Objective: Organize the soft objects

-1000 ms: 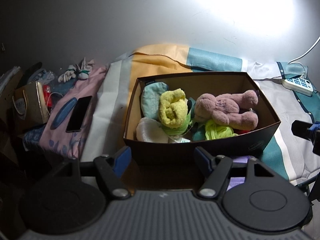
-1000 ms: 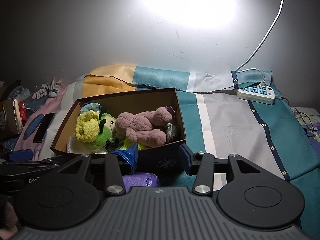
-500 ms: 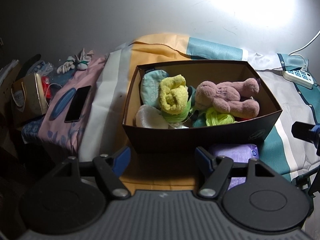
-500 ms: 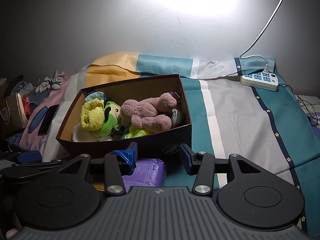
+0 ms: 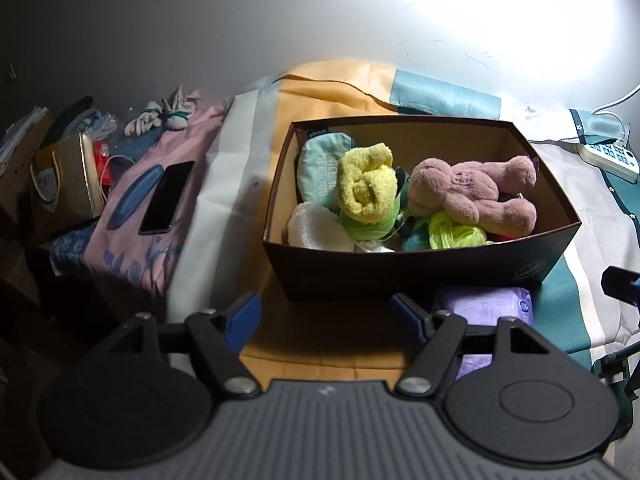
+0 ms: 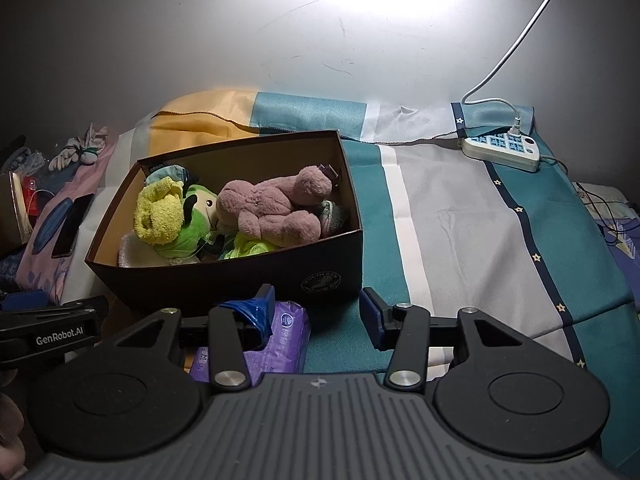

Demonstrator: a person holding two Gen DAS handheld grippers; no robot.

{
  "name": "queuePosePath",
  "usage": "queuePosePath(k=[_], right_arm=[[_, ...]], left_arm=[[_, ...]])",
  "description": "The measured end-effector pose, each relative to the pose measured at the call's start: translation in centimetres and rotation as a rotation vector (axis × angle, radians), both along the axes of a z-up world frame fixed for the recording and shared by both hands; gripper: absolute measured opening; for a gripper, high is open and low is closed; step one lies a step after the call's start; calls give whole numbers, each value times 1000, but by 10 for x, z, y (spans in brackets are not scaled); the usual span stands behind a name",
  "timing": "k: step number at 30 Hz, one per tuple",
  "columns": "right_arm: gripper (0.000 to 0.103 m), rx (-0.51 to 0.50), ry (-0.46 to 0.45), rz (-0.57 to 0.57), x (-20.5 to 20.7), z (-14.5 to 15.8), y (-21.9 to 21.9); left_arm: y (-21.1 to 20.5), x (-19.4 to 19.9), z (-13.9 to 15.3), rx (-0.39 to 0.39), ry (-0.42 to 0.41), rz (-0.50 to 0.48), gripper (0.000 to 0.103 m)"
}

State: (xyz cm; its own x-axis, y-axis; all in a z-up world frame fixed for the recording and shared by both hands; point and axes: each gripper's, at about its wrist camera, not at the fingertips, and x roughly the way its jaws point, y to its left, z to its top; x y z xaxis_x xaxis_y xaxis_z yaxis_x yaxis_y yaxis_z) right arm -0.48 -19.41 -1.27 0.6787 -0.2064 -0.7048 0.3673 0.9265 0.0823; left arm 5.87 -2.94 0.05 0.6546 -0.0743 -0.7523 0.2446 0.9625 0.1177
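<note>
A dark brown box (image 5: 400,272) stands on the striped bedspread and holds soft things: a pink plush (image 5: 472,196), a rolled yellow towel (image 5: 366,184), a teal pouch (image 5: 316,168), a white cloth and neon yarn. In the right wrist view the same box (image 6: 224,280) shows the pink plush (image 6: 272,208), the yellow towel (image 6: 158,216) and a green plush (image 6: 192,224). A purple packet (image 5: 484,304) lies in front of the box. My left gripper (image 5: 324,314) hangs open before the box's front wall. My right gripper (image 6: 316,308) is open too, its left finger above the purple packet (image 6: 288,336).
A white power strip (image 6: 500,148) with its cord lies at the back right. Left of the box are a black phone (image 5: 166,196), a gold paper bag (image 5: 64,184) and a bundle of white gloves (image 5: 160,118). A grey wall closes off the back.
Both views have drawn back a little from the box, so more of the purple packet shows in front of it. The jaws of both grippers stand as before.
</note>
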Motion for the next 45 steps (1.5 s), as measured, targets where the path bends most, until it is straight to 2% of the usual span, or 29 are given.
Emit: queuePosePath(k=[30, 45], right_arm=[[31, -38, 15, 10, 2, -4, -3], [31, -49, -2, 73, 7, 3, -10]], left_arm=[[8, 9, 0, -11, -30, 61, 73], [1, 3, 9, 1, -49, 98, 73]])
